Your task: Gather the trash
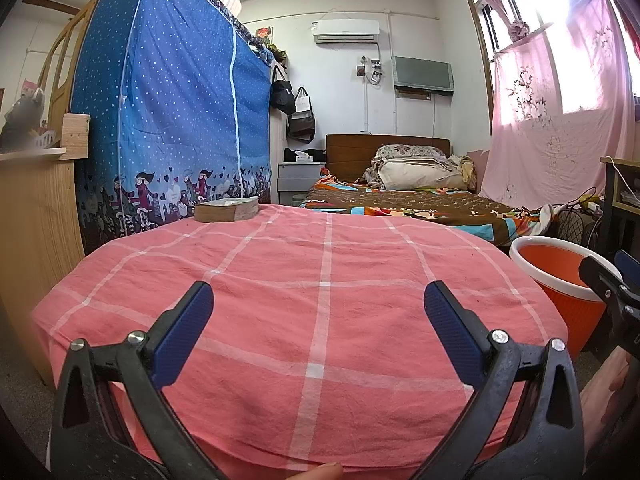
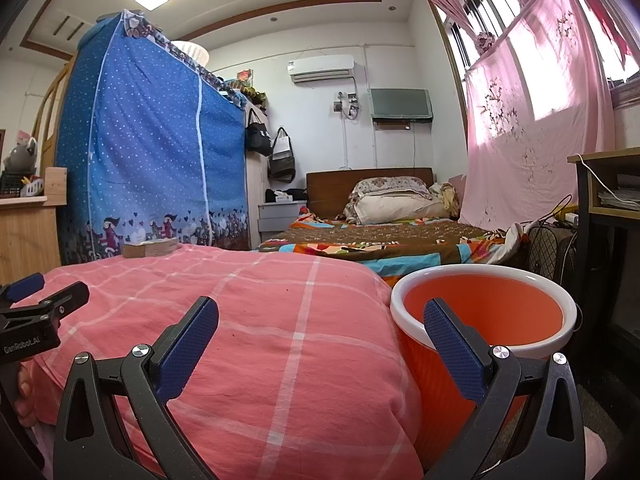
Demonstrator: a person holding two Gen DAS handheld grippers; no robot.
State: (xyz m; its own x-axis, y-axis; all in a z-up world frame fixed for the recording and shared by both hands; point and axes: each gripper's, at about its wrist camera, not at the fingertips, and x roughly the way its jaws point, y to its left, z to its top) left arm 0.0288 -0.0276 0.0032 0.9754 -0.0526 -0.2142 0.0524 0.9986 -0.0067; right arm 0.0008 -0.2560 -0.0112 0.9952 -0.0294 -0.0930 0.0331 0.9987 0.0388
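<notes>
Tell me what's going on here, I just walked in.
A person holds a gripper in each hand over a table covered in a pink checked cloth. The left gripper and the right gripper are both open and hold nothing. An orange bin with a white rim stands right beside the table, and what shows of its inside looks bare. The only thing on the cloth is a thick book at the far edge. No trash is visible on the cloth.
</notes>
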